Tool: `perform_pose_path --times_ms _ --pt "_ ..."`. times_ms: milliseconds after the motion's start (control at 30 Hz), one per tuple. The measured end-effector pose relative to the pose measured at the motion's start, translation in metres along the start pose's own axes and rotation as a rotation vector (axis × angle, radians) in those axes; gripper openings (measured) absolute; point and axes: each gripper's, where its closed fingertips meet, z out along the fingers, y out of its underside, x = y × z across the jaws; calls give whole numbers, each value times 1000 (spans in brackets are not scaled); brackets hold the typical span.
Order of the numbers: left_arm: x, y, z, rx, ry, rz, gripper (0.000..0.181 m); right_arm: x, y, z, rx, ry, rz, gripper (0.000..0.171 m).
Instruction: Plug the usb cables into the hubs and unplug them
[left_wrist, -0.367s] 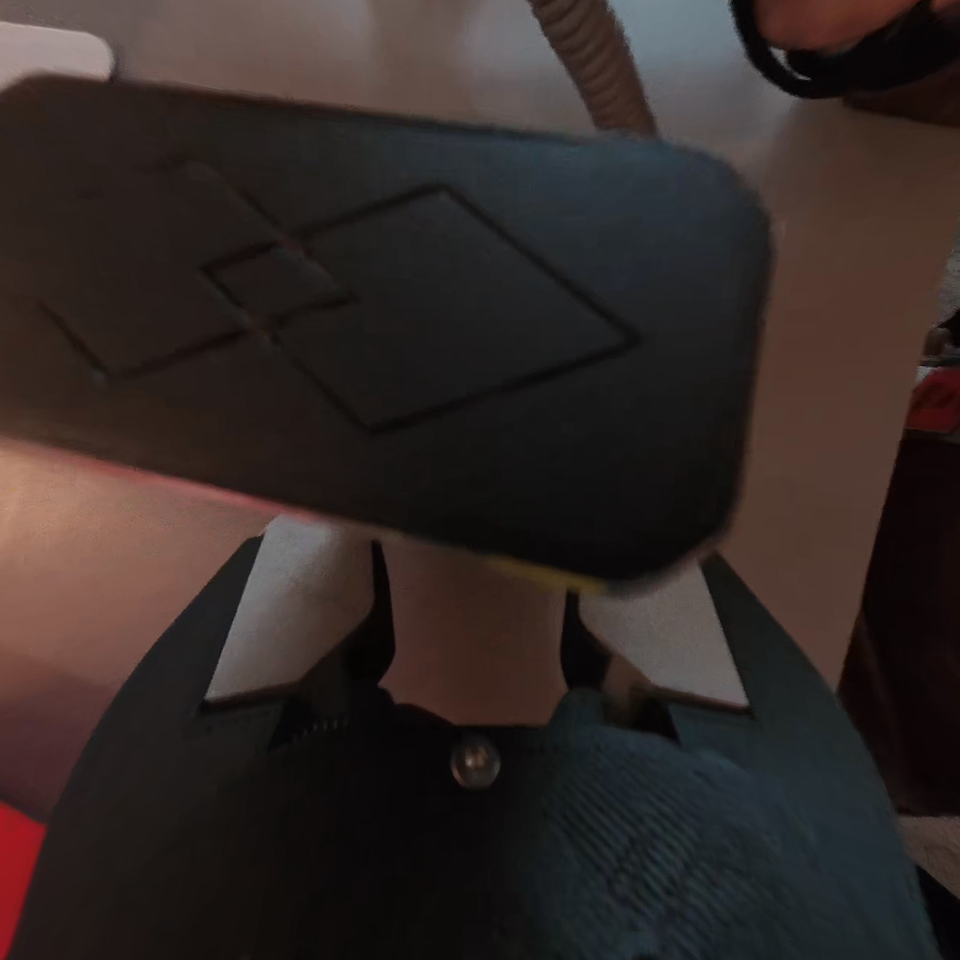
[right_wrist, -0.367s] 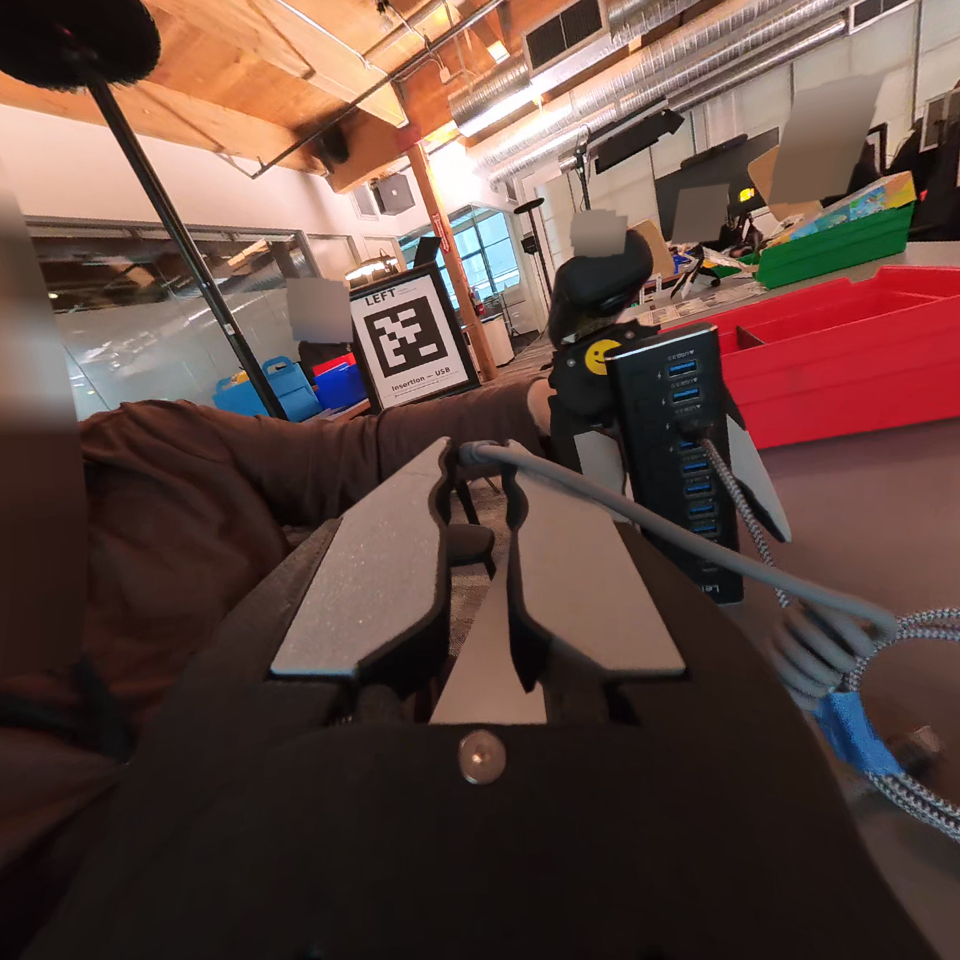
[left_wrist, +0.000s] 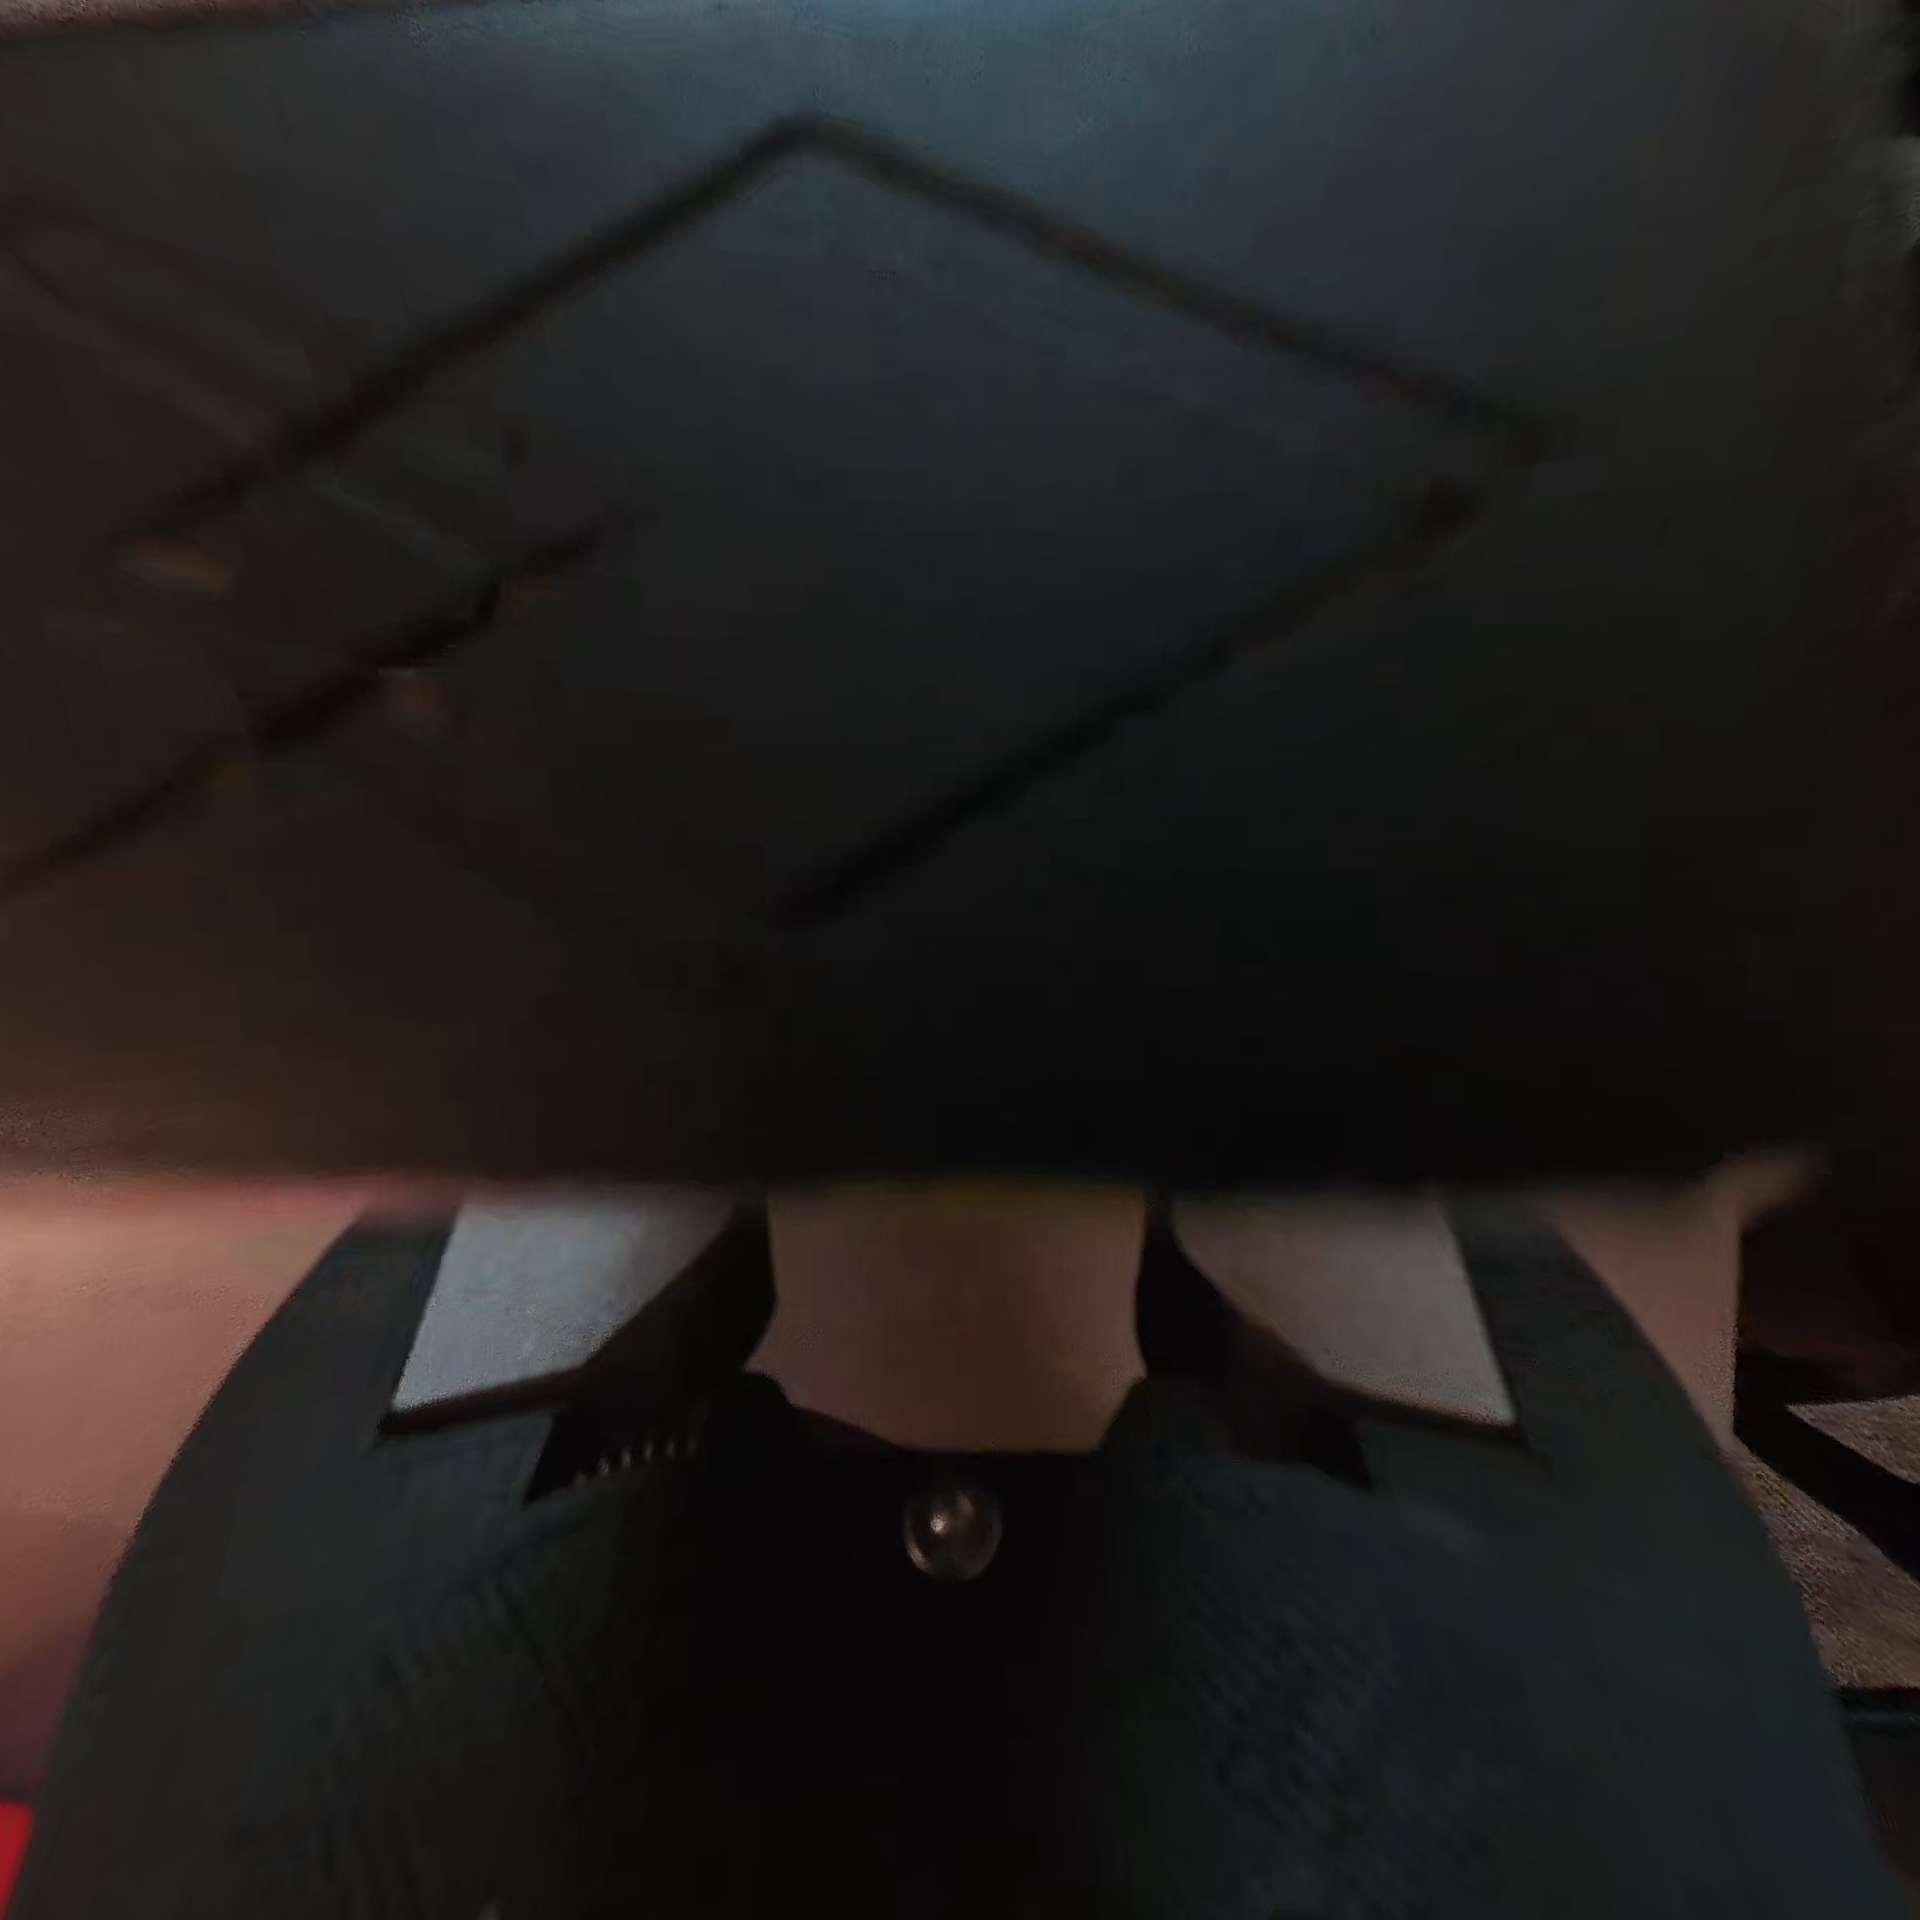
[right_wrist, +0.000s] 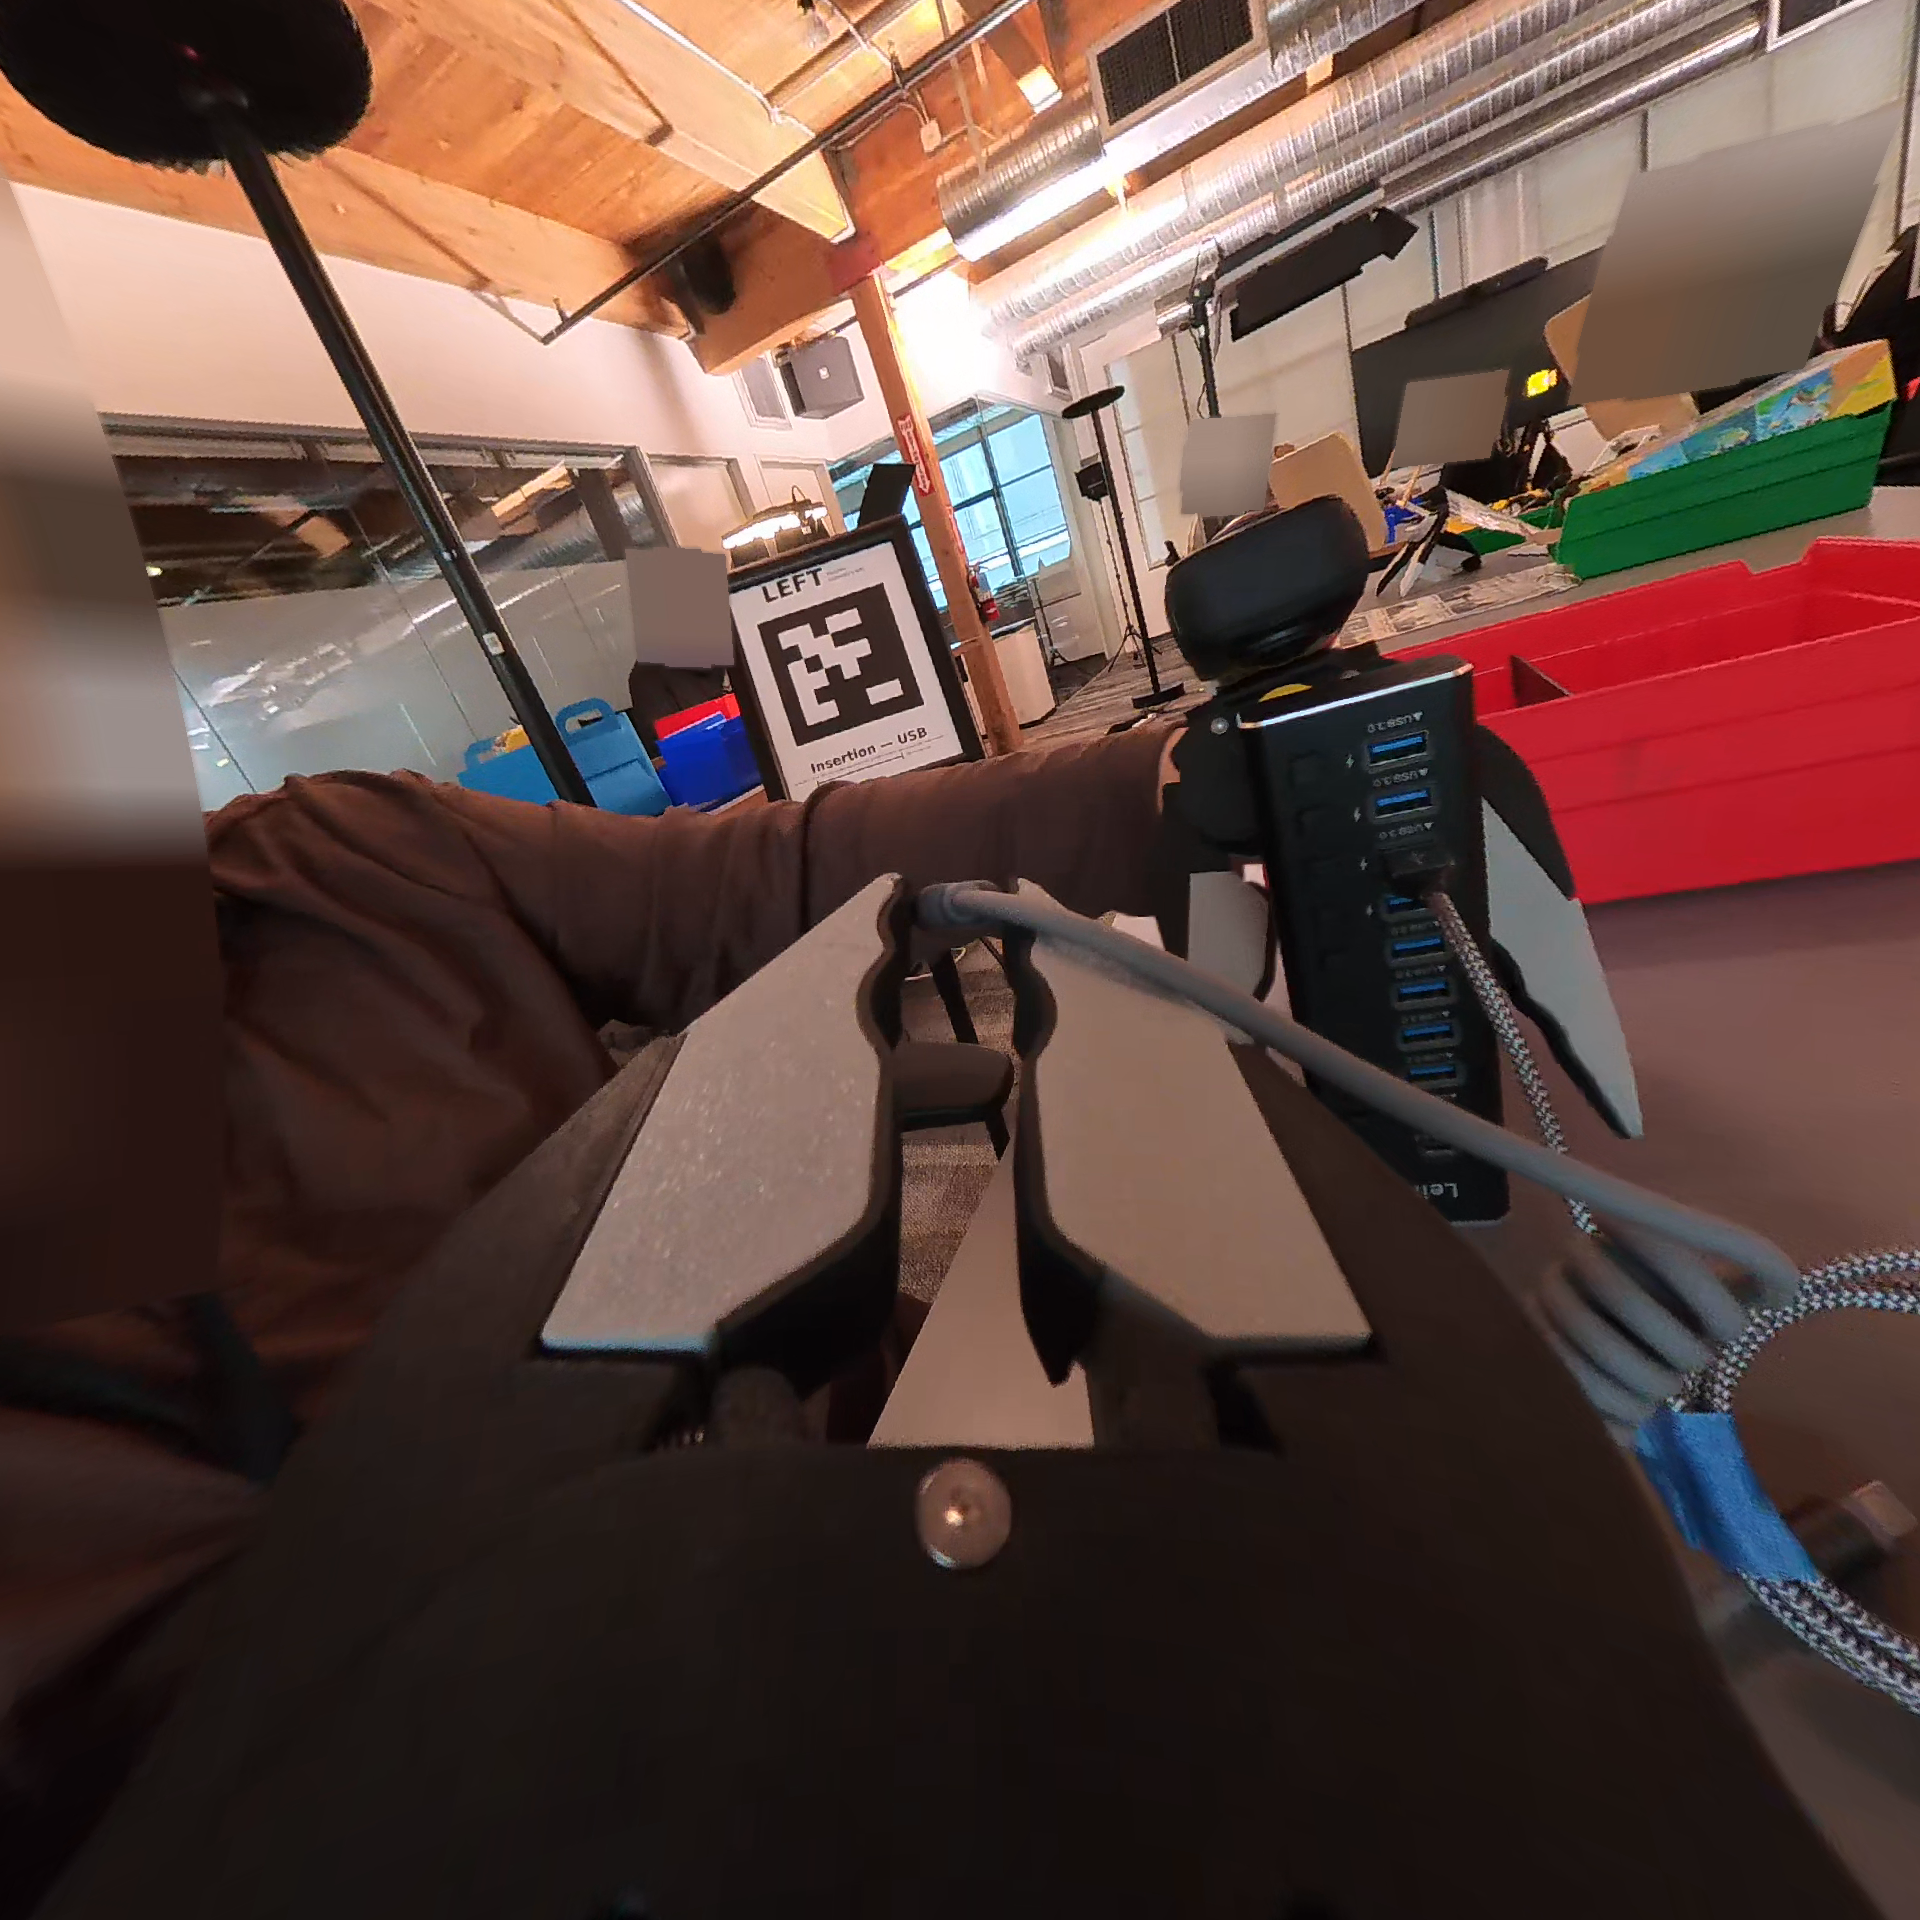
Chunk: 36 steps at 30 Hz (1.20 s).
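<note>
My left gripper (left_wrist: 956, 1226) is shut on the black USB hub (left_wrist: 935, 520), whose back fills its view and hides the fingertips. In the right wrist view the left gripper (right_wrist: 1434, 1060) holds the hub (right_wrist: 1340, 935) upright above the table, its row of blue ports facing me. A braided cable (right_wrist: 1496, 997) is plugged into one of the upper ports. My right gripper (right_wrist: 956, 914) is shut on the plug end of a grey cable (right_wrist: 1299, 1060), left of the hub and apart from it.
The grey and braided cables hang to coils bound with blue tape (right_wrist: 1714, 1496) at lower right. A red tray (right_wrist: 1714, 748) stands behind the hub, a green bin (right_wrist: 1714, 499) beyond it. A person's brown sleeve (right_wrist: 520, 935) crosses behind my right gripper. A marker sign (right_wrist: 842, 675) stands behind it. Across from one pair of fingers to the other is roughly 15 cm.
In the left wrist view the hub's back has come closer and now fills almost the whole frame, blurred. The right wrist view is nearly unchanged.
</note>
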Motion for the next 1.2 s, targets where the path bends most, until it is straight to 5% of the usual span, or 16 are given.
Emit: perform_pose_path --times_ms 33,300,600,1200 --pt "2 -1 -1 14 15 10 75 0 1 0 -2 0 1 14" --pt "10 -5 0 91 -3 -81 67 14 12 2 -69 108 -51 14" --pt "45 -50 -17 455 -31 -79 67 24 32 23 -184 202 -162 14" --pt "92 -102 -47 853 24 14 66 6 19 46 -311 385 -449 15"
